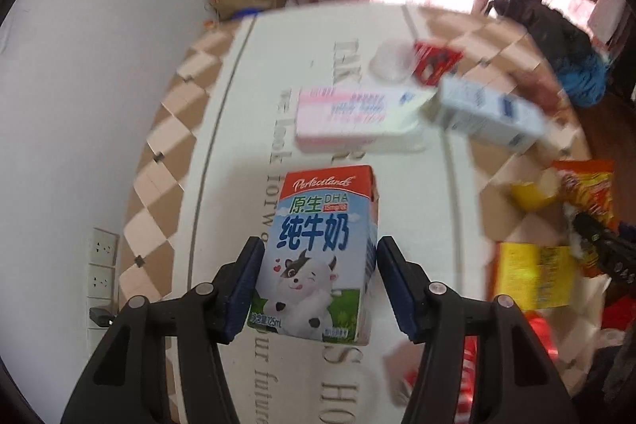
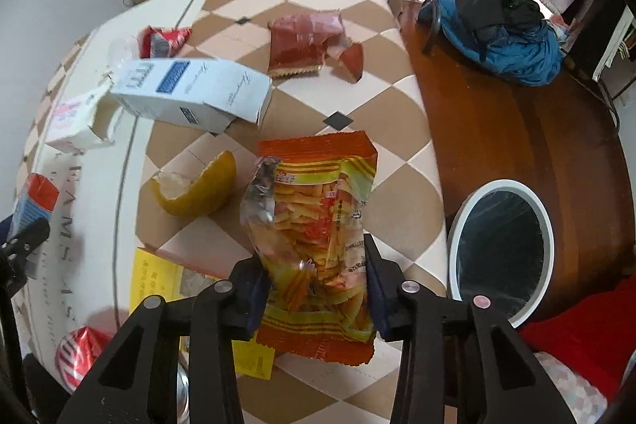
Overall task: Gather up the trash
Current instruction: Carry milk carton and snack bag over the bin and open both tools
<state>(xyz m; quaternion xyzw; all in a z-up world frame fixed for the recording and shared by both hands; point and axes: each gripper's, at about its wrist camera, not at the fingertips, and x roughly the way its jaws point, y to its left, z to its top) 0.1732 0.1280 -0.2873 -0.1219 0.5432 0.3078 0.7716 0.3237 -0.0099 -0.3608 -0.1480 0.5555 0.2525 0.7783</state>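
Left tool [image 1: 318, 257] clamped on milk carton [image 1: 318, 257]; right tool [image 2: 314, 277] clamped on crinkly snack bag [image 2: 318, 225]. Bag could slip free short of the bin [image 2: 501, 253] off the tabletop's [image 2: 357, 94] right edge.

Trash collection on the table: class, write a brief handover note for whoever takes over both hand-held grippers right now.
Left hand-held gripper: shut on the milk carton, lifted above the table.
Right hand-held gripper: shut on the orange snack bag.
Bin: on the floor, right of the table, open.
Done: two items picked up; neither binned yet.
Left on the table: white-and-blue box, pink-and-white carton, fruit peel, red wrapper, small red packet, yellow packet, red crushed can.
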